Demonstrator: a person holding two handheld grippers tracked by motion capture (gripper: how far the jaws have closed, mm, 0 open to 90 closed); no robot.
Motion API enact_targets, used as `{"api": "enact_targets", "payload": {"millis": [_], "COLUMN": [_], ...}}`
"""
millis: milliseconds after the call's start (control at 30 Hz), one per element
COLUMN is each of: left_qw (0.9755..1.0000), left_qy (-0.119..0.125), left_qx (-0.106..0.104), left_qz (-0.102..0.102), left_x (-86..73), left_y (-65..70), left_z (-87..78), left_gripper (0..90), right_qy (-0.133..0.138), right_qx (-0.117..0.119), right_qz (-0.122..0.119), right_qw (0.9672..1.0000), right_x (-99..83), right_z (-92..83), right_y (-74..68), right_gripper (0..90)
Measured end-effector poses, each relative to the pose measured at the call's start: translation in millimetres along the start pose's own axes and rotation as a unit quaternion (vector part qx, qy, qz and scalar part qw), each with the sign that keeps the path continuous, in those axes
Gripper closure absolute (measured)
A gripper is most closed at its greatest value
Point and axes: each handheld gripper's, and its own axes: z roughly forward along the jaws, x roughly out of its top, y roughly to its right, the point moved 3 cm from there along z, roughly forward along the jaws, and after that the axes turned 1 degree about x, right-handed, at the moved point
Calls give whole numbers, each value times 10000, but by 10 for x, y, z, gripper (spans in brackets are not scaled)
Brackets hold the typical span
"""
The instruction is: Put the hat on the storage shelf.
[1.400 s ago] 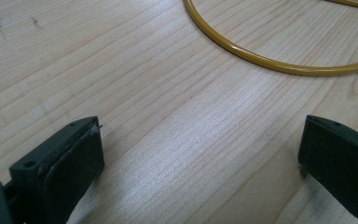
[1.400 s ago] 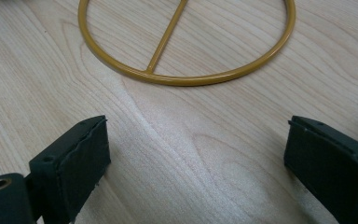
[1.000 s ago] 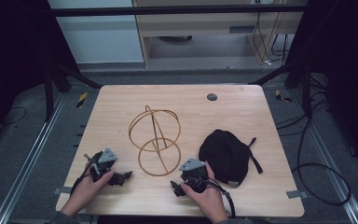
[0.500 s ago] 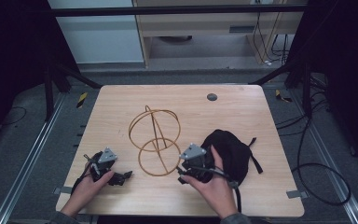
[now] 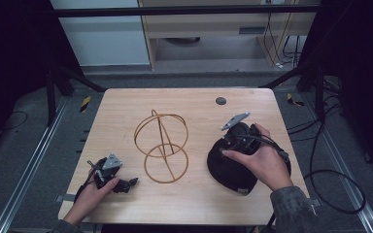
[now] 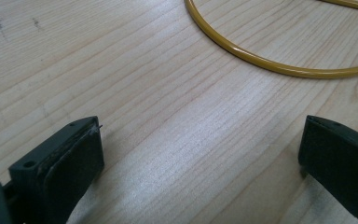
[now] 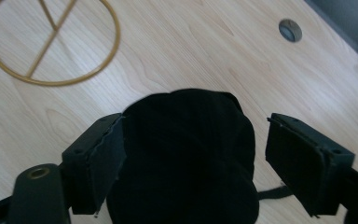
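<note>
Pale wooden table, wire stand at its middle, and the right gripper hovers above the black cap at the near right — jaws wide but just been closing, nothing pinched yet — so next it must drop and grip, while the left gripper rests open.

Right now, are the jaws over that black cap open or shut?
Open: the right gripper has both jaws apart, hanging above the black cap, not pressing it.
</note>
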Motion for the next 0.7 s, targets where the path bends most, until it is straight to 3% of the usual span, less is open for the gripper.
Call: {"api": "enact_targets", "payload": {"millis": [133,367,433,700], "left_qw": [10000,10000,9999,9999], "left_qy": [-4,-64,-103,-94], "left_qx": [32,2,14,40], "left_qz": [-44,-27,-32,-48], "left_x": [-7,-2,5,7], "left_y": [18,33,35,38], "left_z": [-7,-13,-12,-10], "left_gripper": [0,0,0,0], "right_qy": [-355,-505,-638,-892], "right_qx": [166,302,403,452], "right_qz": [132,239,280,288], "right_qw": [9991,9980,9968,9946], "right_x": [-62,-164,-194,-174], "right_z": [71,100,115,141], "right_y": [125,212,255,330], "right_gripper": [243,241,186,208]}}
